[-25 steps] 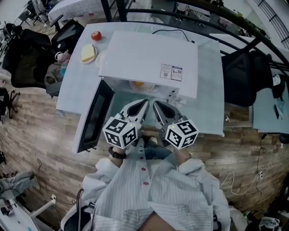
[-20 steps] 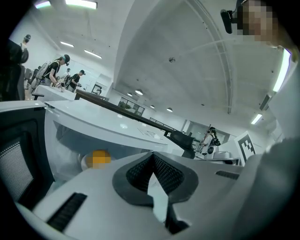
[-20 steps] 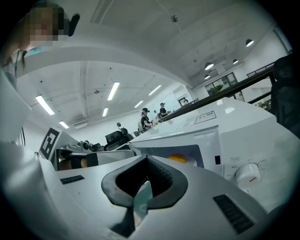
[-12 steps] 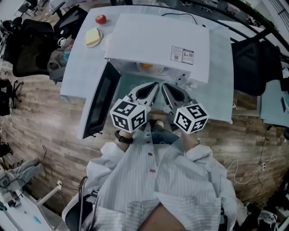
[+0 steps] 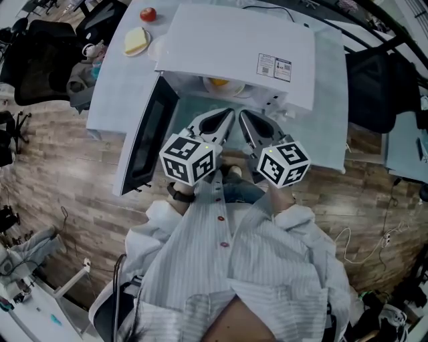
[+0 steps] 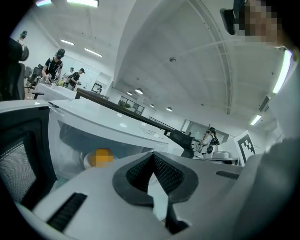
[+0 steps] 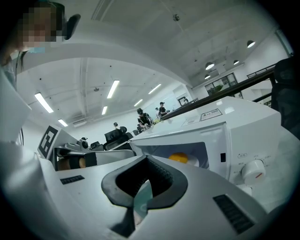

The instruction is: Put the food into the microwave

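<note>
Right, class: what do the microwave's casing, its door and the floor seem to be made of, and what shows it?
Casing: probably painted sheet metal; smooth matt white, flat panels, crisp edges.
Door: white frame round a dark window, likely glass; meshed in the left gripper view.
Floor: wood or wood-look laminate; brown staggered planks.

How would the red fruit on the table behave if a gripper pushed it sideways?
The red fruit looks round and smooth, so it would probably roll across the table rather than slide. It sits near the table's far edge, so even a light push might send it off.
</note>
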A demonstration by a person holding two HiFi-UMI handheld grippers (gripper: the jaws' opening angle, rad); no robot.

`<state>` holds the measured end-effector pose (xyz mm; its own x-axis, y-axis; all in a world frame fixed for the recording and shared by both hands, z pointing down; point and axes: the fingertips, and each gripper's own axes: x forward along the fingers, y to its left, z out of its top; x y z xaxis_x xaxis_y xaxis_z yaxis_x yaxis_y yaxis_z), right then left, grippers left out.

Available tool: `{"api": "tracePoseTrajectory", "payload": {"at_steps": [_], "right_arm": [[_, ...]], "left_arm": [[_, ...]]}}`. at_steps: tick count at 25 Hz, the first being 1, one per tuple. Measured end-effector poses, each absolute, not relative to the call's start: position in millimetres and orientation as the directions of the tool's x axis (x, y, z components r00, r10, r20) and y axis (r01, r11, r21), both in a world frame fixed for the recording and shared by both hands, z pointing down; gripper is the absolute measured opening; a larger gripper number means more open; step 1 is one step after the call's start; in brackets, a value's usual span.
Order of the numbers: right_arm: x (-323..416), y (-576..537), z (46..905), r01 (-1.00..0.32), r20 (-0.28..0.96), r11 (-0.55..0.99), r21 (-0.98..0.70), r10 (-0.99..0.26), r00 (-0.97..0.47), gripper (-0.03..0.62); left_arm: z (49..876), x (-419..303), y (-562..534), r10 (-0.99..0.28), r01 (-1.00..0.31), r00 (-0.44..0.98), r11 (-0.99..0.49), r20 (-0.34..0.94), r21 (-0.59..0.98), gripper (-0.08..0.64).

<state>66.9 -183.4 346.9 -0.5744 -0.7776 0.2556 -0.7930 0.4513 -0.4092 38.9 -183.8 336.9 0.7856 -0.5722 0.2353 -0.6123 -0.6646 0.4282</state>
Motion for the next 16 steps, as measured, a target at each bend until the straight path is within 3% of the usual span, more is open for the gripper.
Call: {"api": "tracePoseTrajectory", "payload": {"at_steps": [16], "right_arm": [[68.0, -178.2, 354.4, -0.800, 0.274, 0.422, -0.426, -0.783, -0.559, 0.032]], "left_arm": [[341.8, 41.3, -182.1, -0.550, -0.598, 0.798, -0.675, 0.246, 0.432, 0.009]]}}
